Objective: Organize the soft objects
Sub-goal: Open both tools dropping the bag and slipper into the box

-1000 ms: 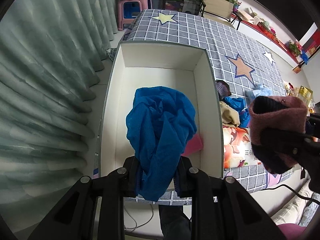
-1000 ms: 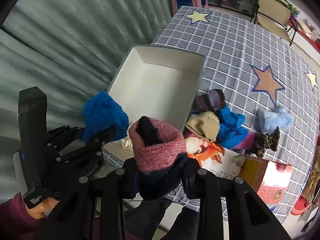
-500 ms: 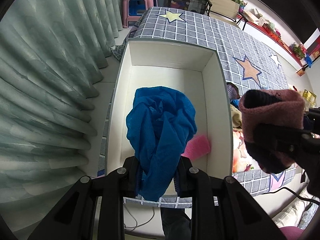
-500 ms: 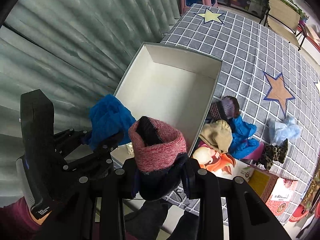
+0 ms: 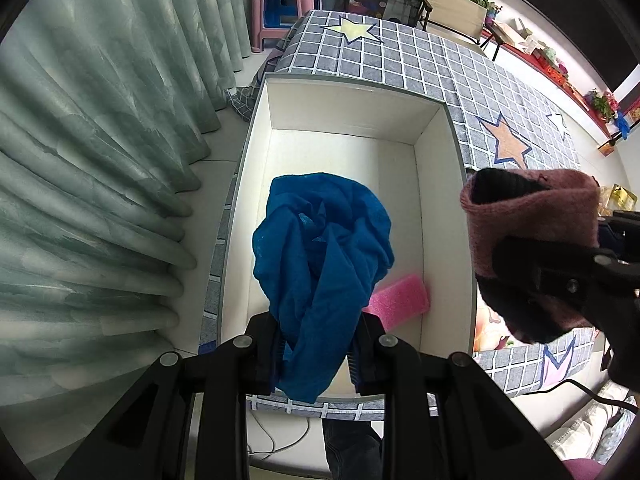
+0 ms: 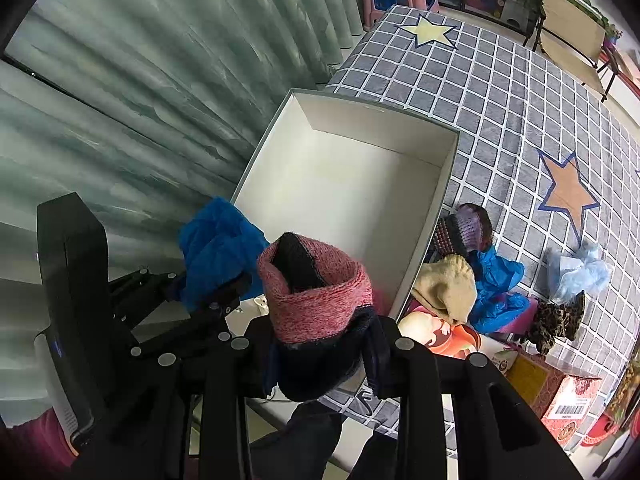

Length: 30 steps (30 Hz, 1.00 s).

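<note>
My left gripper (image 5: 316, 354) is shut on a crumpled blue cloth (image 5: 324, 256) and holds it above the near end of a white open box (image 5: 352, 118). A pink sponge (image 5: 398, 300) lies on the box floor. My right gripper (image 6: 326, 354) is shut on a pink and dark knit sock (image 6: 316, 292) over the box's near right corner. The sock also shows in the left wrist view (image 5: 532, 232), and the blue cloth in the right wrist view (image 6: 218, 248).
The box (image 6: 436, 216) sits on a grey checked cloth with stars (image 6: 500, 92). Right of it lie a beige sock (image 6: 448, 290), a blue cloth (image 6: 498, 284), a purple knit piece (image 6: 466, 228), a pale blue cloth (image 6: 580, 276), a leopard-print piece (image 6: 558, 320). Curtains (image 5: 92, 152) hang at left.
Both grippers have moved forward and left over the box with their loads. The box and the pink sponge now show more fully under them.
</note>
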### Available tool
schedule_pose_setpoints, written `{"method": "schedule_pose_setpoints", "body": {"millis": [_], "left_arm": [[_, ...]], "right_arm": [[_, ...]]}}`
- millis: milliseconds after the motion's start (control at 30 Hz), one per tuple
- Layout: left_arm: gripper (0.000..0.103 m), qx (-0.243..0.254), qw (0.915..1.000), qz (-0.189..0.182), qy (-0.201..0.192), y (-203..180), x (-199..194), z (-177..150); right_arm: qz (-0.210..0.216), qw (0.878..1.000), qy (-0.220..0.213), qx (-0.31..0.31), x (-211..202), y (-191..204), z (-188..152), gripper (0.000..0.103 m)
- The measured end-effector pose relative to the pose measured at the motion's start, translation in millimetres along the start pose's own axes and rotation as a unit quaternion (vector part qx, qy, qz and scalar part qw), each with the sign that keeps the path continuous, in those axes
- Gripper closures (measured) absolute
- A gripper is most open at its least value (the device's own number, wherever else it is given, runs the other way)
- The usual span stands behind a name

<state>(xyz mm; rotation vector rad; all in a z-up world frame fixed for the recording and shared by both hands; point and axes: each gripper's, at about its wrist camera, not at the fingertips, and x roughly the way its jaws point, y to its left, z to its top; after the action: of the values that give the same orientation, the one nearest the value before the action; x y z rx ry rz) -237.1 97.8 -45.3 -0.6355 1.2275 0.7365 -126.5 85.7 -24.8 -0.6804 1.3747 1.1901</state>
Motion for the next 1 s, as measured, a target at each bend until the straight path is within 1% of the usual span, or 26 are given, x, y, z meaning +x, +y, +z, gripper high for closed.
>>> {"method": "schedule_pose_setpoints", "body": {"millis": [700, 767, 800, 867, 933, 967, 1000], "left_arm": [[0.075, -0.002, 1.0000, 0.003, 0.007, 2.7, 6.2, 3.5], [0.073, -0.004, 0.9999, 0.003, 0.009, 2.7, 7.8, 3.3], [0.071, -0.005, 0.9999, 0.002, 0.009, 2.6, 8.2, 3.4], [0.060, -0.007, 0.9999, -0.003, 0.010, 2.4, 8.7, 3.2], [0.039, -0.007, 1.0000, -0.003, 0.006, 2.2, 7.4, 2.8], [0.034, -0.007, 1.0000, -0.004, 0.004, 2.0, 6.3, 2.6], [0.025, -0.007, 1.0000, -0.006, 0.001, 1.8, 4.9, 2.5]], "right_arm": [[0.002, 1.000, 0.008, -0.005, 6.9, -2.1, 8.0, 0.069], [0.002, 1.000, 0.009, -0.004, 9.0, -3.3, 9.0, 0.069], [0.002, 1.000, 0.009, -0.002, 9.9, -4.0, 9.4, 0.069], [0.003, 1.000, 0.010, 0.001, 11.8, -5.4, 10.5, 0.069], [0.008, 1.000, 0.011, 0.004, 12.9, -6.2, 12.0, 0.068], [0.010, 1.000, 0.012, 0.004, 13.4, -6.1, 13.1, 0.068], [0.012, 1.000, 0.012, 0.005, 13.5, -5.6, 13.2, 0.061]]}}
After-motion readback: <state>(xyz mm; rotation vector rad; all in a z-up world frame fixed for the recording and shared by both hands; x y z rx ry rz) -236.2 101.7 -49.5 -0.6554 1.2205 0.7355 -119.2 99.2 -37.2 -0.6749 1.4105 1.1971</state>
